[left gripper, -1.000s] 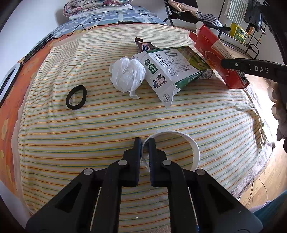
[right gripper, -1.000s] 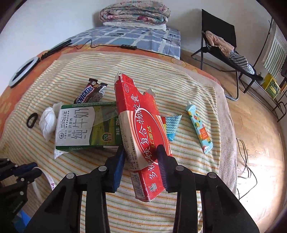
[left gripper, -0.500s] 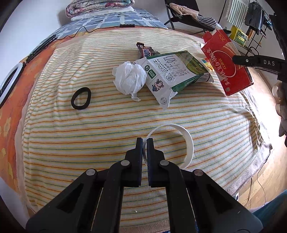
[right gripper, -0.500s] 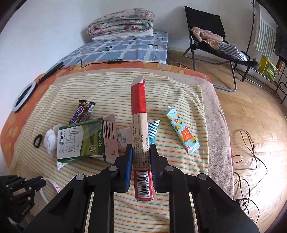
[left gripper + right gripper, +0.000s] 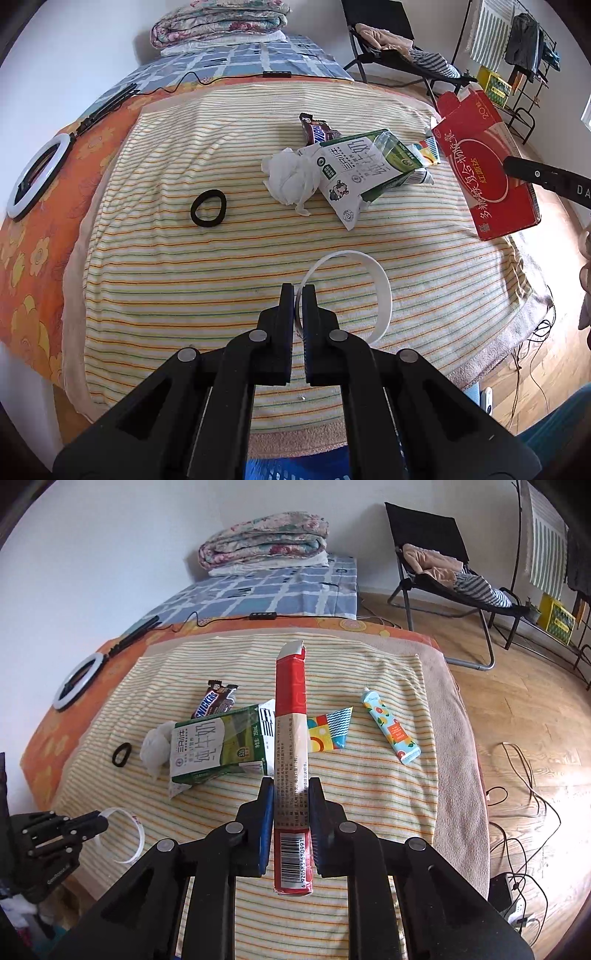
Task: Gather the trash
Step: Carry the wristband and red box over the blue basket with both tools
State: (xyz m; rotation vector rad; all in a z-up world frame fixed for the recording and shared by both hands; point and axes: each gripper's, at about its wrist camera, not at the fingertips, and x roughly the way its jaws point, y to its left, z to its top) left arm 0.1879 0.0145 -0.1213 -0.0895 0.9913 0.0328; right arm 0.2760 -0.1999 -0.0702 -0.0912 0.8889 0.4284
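The left gripper (image 5: 299, 291) has its jaws pinched on a white plastic ring (image 5: 382, 291) above the striped blanket (image 5: 166, 266). The right gripper (image 5: 291, 797) clamps a flattened red carton (image 5: 291, 746), lifted off the bed, above the milk carton (image 5: 218, 746), crumpled tissue (image 5: 155, 746) and Snickers wrapper (image 5: 214, 703)

A flattened red box (image 5: 291, 760) is held edge-up above the bed, barcode end nearest. A white ring (image 5: 347, 291) is also lifted. A milk carton (image 5: 218, 744), tissue (image 5: 155, 746), Snickers wrapper (image 5: 214, 703) and colourful wrapper (image 5: 328, 729) lie clustered on the striped cover.
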